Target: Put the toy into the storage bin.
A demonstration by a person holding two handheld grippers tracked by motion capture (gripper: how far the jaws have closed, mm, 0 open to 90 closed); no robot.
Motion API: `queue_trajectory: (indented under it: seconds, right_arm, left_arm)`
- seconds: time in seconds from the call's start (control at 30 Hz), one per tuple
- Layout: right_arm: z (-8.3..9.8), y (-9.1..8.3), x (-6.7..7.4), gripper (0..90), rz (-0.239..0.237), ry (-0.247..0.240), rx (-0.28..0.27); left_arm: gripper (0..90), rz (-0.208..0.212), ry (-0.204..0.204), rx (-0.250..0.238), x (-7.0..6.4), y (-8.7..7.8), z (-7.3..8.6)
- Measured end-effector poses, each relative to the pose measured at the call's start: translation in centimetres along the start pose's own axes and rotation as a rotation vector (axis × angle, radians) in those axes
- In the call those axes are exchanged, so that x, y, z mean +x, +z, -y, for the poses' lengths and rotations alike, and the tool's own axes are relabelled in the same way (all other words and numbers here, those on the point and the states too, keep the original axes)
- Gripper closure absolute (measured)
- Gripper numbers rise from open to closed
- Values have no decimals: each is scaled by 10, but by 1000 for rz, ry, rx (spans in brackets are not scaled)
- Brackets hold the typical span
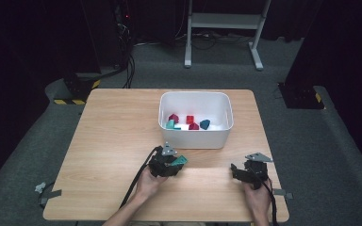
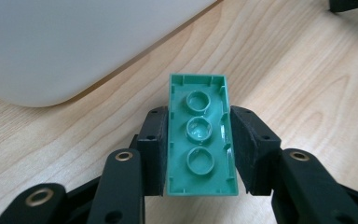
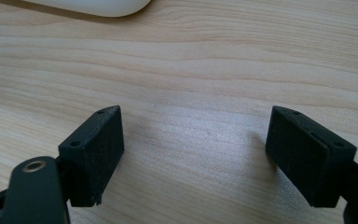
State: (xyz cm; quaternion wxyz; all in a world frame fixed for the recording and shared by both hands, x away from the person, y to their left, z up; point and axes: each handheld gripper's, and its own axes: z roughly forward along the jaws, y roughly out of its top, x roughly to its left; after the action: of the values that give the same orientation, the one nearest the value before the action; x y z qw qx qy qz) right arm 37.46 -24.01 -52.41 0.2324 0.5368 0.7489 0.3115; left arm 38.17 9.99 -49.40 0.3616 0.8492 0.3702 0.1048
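Pale wood surface (image 1: 113, 141), dark room behind. Left gripper (image 2: 199, 140) clamped on a teal brick (image 2: 199, 135), hollow underside up, just near of the white bin (image 1: 194, 136). Lift level, clear the rim, release low inside. Bin holds red and teal blocks, perhaps five. Right gripper (image 3: 193, 154) rests with pads apart, nothing between.

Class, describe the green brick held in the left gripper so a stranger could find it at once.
Start at the white bin on the wooden table. Just in front of it, the left gripper clamps a green brick. Unlike the bricks in the bin, it is outside, its hollow underside showing three round tubes.
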Motion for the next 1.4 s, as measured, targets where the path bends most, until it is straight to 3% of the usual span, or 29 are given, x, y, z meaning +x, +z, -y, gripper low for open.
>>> queue_trajectory:
  seconds: [0.2, 0.4, 0.6, 0.83, 1.17, 1.4]
  right_arm:
    - [0, 0, 0, 192, 0, -1, 0]
    - [0, 0, 0, 192, -1, -3, -1]
    - [0, 0, 0, 192, -1, -4, -1]
    - [0, 0, 0, 191, 0, 0, 0]
    - [0, 0, 0, 191, 0, 0, 0]
    - [0, 0, 0, 191, 0, -1, 0]
  left_arm:
    - [584, 6, 4, -18, 4, -15, -2]
    - [584, -5, 14, -67, 11, -45, -8]
    - [584, -9, -21, -123, 25, -73, -15]
    - [584, -21, -12, -134, 31, -90, -22]
    - [584, 2, -20, -163, 40, -108, -40]
    - [584, 29, -47, -188, 47, -118, -54]
